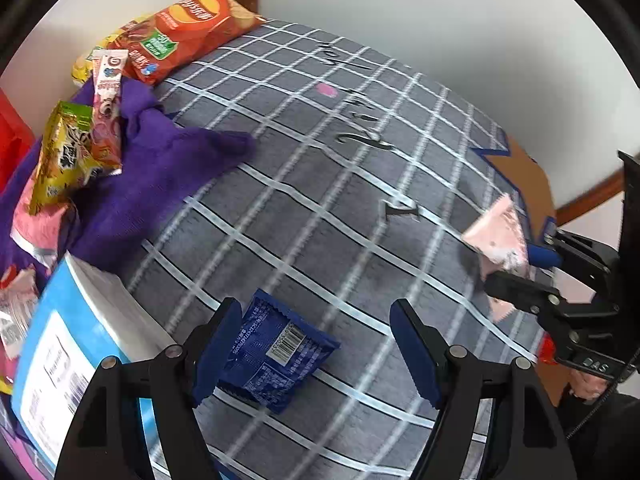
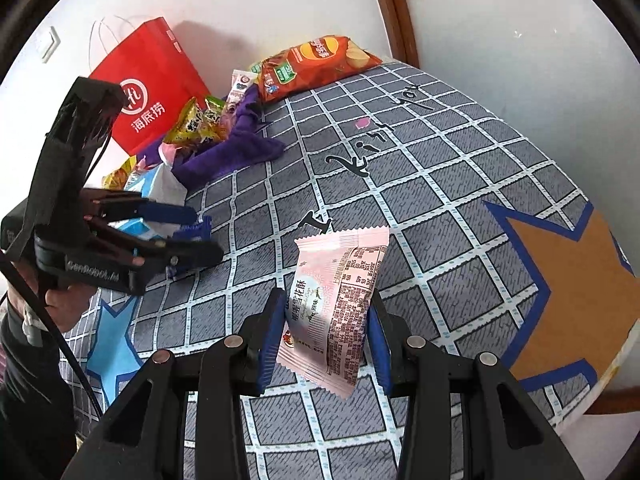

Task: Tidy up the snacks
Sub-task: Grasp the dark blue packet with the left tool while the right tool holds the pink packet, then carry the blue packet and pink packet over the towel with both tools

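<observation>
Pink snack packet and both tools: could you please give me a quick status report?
Right tool shut on pink foil snack packet, lifted. Left tool open around blue foil packet lying on grey checked cloth. Nothing in the way.

The tablecloth [image 2: 440, 184] at mid-frame looks like matt, woven-printed cloth. At upper left, the purple cloth [image 1: 168, 168] is soft, matt knit. The red chip bag [image 1: 188, 32] near the top is glossy plastic film, as is the blue snack packet [image 1: 276, 356] at the bottom. The pink snack packet [image 2: 336, 304], lower centre, is satiny film with crimped edges. The red paper bag [image 2: 152, 80] is smooth and slightly shiny. The door frame [image 2: 396, 12] at top is varnished wood.
</observation>
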### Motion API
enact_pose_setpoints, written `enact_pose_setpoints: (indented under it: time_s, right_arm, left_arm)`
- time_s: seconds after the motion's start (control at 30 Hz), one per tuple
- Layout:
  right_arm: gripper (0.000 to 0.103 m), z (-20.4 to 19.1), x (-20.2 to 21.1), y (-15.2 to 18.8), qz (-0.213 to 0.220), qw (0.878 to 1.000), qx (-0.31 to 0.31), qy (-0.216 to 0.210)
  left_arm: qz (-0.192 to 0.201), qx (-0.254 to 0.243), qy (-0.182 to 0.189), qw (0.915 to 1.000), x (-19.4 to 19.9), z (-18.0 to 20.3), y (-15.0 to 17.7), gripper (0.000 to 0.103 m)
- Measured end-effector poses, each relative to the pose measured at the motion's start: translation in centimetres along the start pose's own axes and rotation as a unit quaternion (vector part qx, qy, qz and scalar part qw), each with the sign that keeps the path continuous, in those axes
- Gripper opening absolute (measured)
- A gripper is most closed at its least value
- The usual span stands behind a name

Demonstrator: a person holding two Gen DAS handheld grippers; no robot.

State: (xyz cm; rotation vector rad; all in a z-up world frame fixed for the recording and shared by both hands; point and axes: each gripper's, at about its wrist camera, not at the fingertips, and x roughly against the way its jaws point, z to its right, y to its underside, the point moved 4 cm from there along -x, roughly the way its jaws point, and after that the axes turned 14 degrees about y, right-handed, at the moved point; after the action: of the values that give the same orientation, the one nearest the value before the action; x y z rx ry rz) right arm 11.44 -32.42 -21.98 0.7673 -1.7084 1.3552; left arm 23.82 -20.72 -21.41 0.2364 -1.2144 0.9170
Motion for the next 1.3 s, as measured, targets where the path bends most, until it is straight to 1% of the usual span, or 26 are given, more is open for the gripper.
enact_pose_setpoints:
  time_s: [0.1, 0.23, 0.27, 0.3, 0.37, 0.5, 0.57, 0.6, 0.63, 0.67, 0.7, 0.73, 0.8, 0.93, 1.03, 1.1, 1.17, 1.3]
  right_arm:
    - [0.039, -0.1, 0.7, 0.3, 0.003, 1.0, 0.0, -0.001]
    - [0.04, -0.2, 1.8, 0.9, 0.01, 1.0, 0.002, -0.004]
    - [0.04, -0.2, 2.0, 1.1, 0.011, 1.0, 0.003, -0.004]
    - [0.04, -0.2, 2.2, 1.3, 0.013, 1.0, 0.003, -0.004]
    - [0.04, -0.2, 2.4, 1.7, 0.012, 1.0, 0.003, -0.005]
    - [0.04, -0.4, 2.5, 2.1, 0.007, 1.0, 0.001, -0.008]
    - [0.04, -0.5, 2.8, 2.3, 0.008, 1.0, 0.004, -0.008]
    - [0.04, -0.5, 3.0, 2.4, 0.01, 1.0, 0.006, -0.006]
    - [0.04, -0.5, 3.2, 2.5, 0.011, 1.0, 0.007, -0.004]
    - [0.039, -0.5, 3.3, 2.7, 0.01, 1.0, 0.008, 0.0]
    - [0.04, -0.4, 3.4, 2.8, 0.01, 1.0, 0.009, 0.002]
    - [0.039, -0.3, 3.5, 2.9, 0.008, 1.0, 0.01, 0.005]
    - [0.039, -0.1, 3.6, 3.2, 0.004, 1.0, 0.009, 0.01]
    - [0.039, -0.2, 4.1, 3.1, 0.003, 1.0, 0.011, 0.015]
    - [0.039, -1.0, 4.8, 2.6, 0.012, 1.0, 0.019, 0.017]
    - [0.039, -1.8, 5.3, 1.9, 0.02, 0.999, 0.026, 0.017]
    - [0.039, -2.7, 5.7, 1.2, 0.03, 0.999, 0.034, 0.017]
    - [0.039, -4.9, 6.0, -1.0, 0.05, 0.997, 0.05, 0.017]
  left_arm:
    - [-0.009, 0.002, 0.005, 0.9999, -0.2, 0.7, 1.1, 0.075]
    - [-0.022, 0.003, -0.014, 0.9997, -0.7, 0.8, 4.0, 0.075]
    - [-0.02, 0.007, -0.014, 0.9997, -0.7, 0.7, 4.5, 0.075]
    - [-0.009, 0.004, -0.022, 0.9997, -0.5, 0.8, 5.1, 0.075]
    - [-0.005, 0.005, -0.039, 0.9992, -0.3, 0.9, 5.7, 0.075]
    - [0.019, 0.032, -0.035, 0.9987, -0.2, 0.8, 5.6, 0.075]
    - [0.035, 0.051, -0.032, 0.9976, 0.0, 0.3, 5.1, 0.072]
    - [0.045, 0.058, -0.033, 0.9967, 0.1, 0.1, 4.9, 0.07]
    - [0.049, 0.059, -0.037, 0.9964, 0.1, 0.0, 4.7, 0.064]
    - [0.052, 0.056, -0.045, 0.9961, 0.1, 0.0, 4.5, 0.061]
    - [0.052, 0.049, -0.054, 0.996, 0.1, 0.1, 4.5, 0.05]
    - [0.051, 0.042, -0.057, 0.9962, -0.3, 0.4, 4.4, 0.043]
    - [0.053, 0.042, -0.052, 0.9963, 0.0, 0.7, 4.4, 0.042]
    - [0.076, 0.058, -0.047, 0.9943, 1.9, 0.3, 5.1, 0.042]
    - [0.099, 0.072, -0.038, 0.9917, 3.9, -0.3, 5.3, 0.042]
    - [0.116, 0.078, -0.039, 0.9894, 5.4, -0.8, 5.7, 0.042]
    - [0.137, 0.086, -0.05, 0.9856, 7.3, -1.6, 6.0, 0.042]
    - [0.186, 0.103, -0.082, 0.9737, 11.1, -3.4, 6.6, 0.042]
